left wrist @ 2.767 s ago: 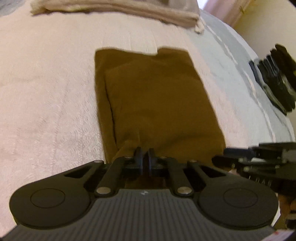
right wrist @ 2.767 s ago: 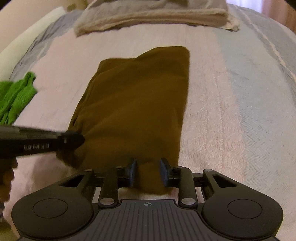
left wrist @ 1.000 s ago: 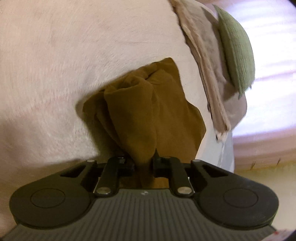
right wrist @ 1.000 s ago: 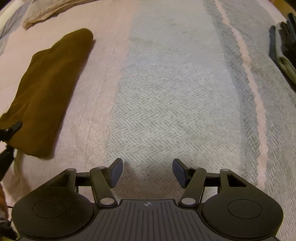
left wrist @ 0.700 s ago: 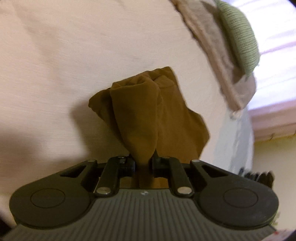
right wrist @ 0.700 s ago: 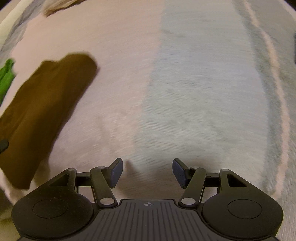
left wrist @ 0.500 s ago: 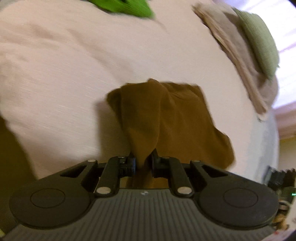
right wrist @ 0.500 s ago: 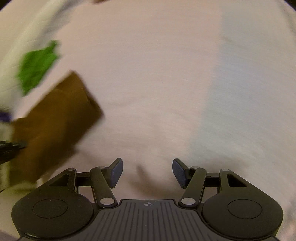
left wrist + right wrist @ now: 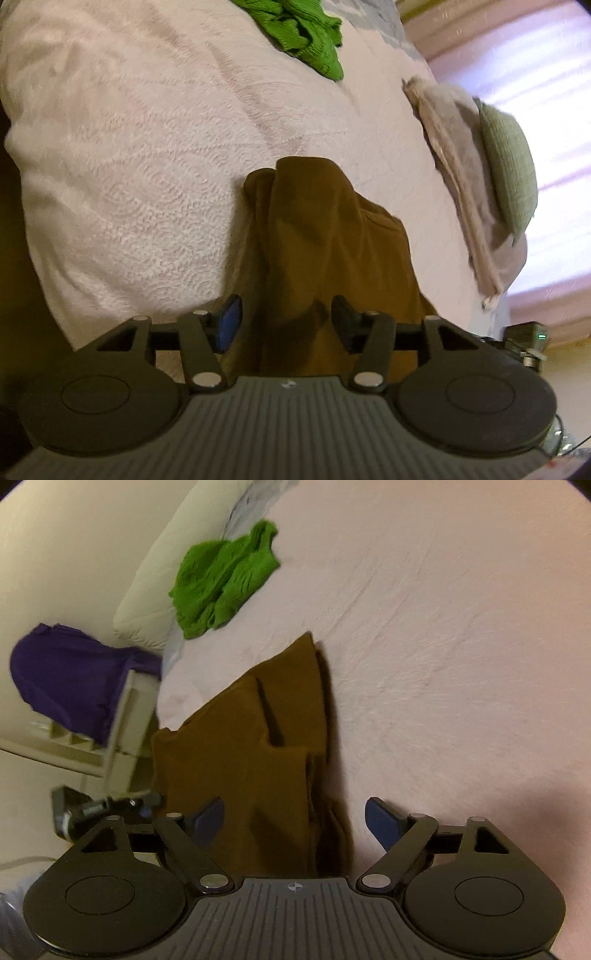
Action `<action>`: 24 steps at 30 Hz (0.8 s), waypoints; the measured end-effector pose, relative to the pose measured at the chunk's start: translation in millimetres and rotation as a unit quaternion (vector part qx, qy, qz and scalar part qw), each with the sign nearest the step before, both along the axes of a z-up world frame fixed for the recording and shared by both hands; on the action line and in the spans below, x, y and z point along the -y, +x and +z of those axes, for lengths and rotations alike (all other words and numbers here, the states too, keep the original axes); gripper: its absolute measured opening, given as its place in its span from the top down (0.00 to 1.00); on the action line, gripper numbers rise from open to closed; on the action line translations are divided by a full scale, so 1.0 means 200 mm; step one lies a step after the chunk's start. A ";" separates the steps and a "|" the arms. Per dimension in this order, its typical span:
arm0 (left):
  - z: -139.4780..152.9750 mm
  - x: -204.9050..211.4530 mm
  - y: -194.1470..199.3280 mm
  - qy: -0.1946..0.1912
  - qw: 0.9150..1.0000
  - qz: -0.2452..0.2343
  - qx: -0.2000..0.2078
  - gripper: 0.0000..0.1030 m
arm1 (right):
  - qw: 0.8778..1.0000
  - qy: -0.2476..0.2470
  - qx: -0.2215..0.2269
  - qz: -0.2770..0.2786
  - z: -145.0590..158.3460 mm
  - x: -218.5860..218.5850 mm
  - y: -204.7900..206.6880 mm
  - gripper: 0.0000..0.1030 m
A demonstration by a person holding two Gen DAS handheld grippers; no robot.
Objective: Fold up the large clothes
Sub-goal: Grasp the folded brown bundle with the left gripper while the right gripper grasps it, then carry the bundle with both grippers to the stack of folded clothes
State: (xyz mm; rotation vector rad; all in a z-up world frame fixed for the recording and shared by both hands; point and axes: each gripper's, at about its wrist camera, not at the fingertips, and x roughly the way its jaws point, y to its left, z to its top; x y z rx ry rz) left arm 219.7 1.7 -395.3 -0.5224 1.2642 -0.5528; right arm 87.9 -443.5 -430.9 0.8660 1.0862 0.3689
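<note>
One pale bedspread (image 9: 147,155) carries everything. The folded brown garment (image 9: 332,236) lies bunched near its edge; a green garment (image 9: 221,579) sits toward eleven o'clock of it in the right wrist view. Left gripper (image 9: 284,325) jaws are opening, pads clear of the brown cloth between them. Right gripper (image 9: 291,821) jaws are opening too, astride the garment's near end without touching.

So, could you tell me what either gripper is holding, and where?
Nothing: the brown garment lies between both opening grippers, left and right, untouched by their pads.

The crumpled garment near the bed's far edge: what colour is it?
Bright green garment; clearest in the right wrist view.
</note>
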 end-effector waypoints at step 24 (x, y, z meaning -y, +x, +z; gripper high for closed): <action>0.25 0.32 0.22 -0.057 0.987 -0.150 0.030 0.84 | 0.994 0.052 0.059 -0.077 0.12 -0.20 -0.04 0.88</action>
